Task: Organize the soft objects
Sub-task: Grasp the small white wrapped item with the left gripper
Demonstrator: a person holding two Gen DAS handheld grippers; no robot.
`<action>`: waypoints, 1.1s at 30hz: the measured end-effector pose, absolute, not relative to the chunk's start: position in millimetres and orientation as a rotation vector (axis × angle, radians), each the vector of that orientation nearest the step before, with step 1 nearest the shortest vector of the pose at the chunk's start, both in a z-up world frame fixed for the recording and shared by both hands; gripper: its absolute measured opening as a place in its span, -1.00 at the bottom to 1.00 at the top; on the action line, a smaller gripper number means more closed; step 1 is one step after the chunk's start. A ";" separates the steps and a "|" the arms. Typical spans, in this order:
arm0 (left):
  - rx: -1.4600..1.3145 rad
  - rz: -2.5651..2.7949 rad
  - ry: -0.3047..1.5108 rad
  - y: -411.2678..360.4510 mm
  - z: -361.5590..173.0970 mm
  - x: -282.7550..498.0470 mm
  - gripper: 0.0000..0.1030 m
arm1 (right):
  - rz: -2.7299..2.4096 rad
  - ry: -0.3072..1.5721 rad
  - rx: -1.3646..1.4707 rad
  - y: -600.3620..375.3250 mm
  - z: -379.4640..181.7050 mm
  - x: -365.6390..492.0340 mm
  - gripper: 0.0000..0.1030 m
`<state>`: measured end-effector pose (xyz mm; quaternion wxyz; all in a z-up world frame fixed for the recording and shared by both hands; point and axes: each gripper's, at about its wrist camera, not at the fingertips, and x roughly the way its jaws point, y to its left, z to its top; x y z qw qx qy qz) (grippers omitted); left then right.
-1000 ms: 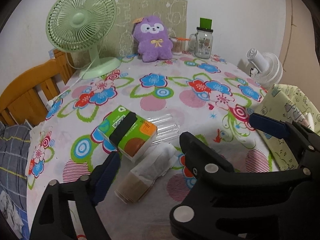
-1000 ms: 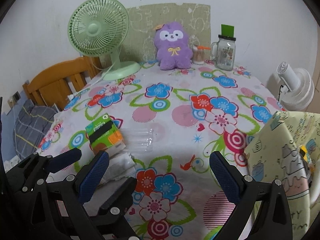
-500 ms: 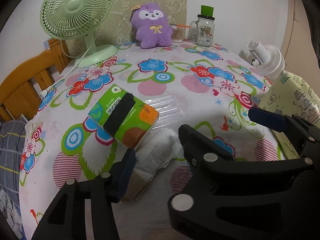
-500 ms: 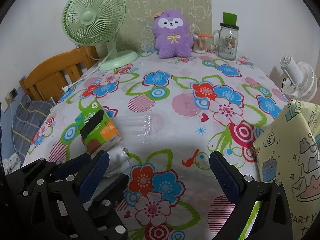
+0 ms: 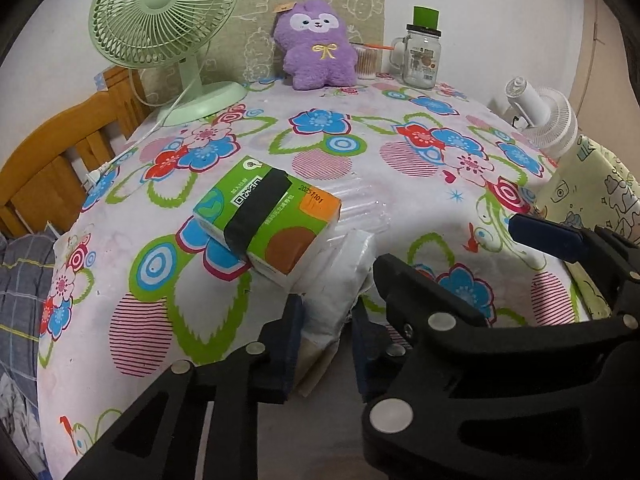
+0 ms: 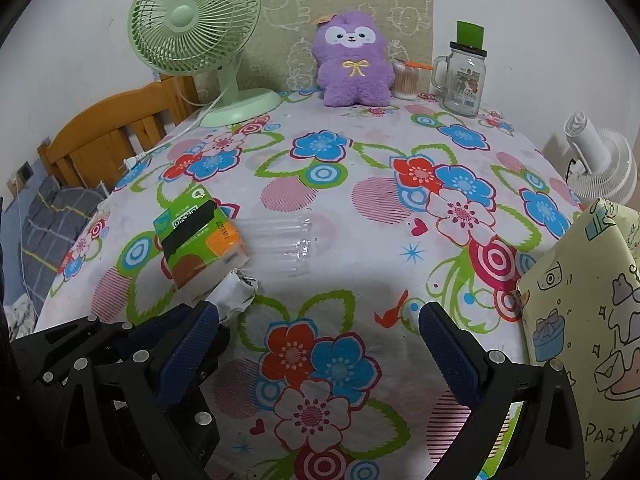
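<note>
My left gripper point(image 5: 326, 332) is shut on a white plastic-wrapped soft pack point(image 5: 336, 280) near the table's front edge; the pack's far end shows in the right wrist view point(image 6: 236, 294). A green and orange tissue pack point(image 5: 268, 220) lies on the pack's far end, also seen in the right wrist view point(image 6: 198, 236). My right gripper point(image 6: 320, 340) is open and empty above the floral tablecloth, right of the left gripper point(image 6: 120, 360). A purple plush toy point(image 5: 318, 50) sits upright at the table's back point(image 6: 354, 66).
A green desk fan point(image 5: 168, 36) stands back left, a glass jar point(image 5: 420, 56) back right. A clear plastic wrapper point(image 6: 280, 240) lies mid-table. A yellow gift bag point(image 6: 588, 320) stands at the right edge, a white fan point(image 6: 600, 160) behind it. A wooden chair point(image 5: 52, 160) is left.
My left gripper moved forward over the white soft pack and closed on it. The right gripper came slightly closer to the table and stayed open.
</note>
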<state>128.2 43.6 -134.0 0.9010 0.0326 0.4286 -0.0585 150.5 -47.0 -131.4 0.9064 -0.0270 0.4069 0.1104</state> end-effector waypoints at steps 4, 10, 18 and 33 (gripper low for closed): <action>0.056 -0.145 0.896 45.6 -130.3 124.3 -0.72 | 0.234 0.834 -0.066 -42.2 -127.9 148.0 0.98; 0.047 -0.137 0.905 56.0 -124.5 119.7 -0.76 | 0.241 0.828 -0.108 -27.8 -120.4 144.9 0.98; 0.034 -0.101 0.911 83.6 -114.9 120.9 -0.77 | 0.292 0.819 -0.136 1.5 -111.6 149.2 0.98; -0.018 -0.072 0.952 115.6 -121.2 139.4 -0.77 | 0.349 0.855 -0.166 41.1 -121.3 178.4 0.97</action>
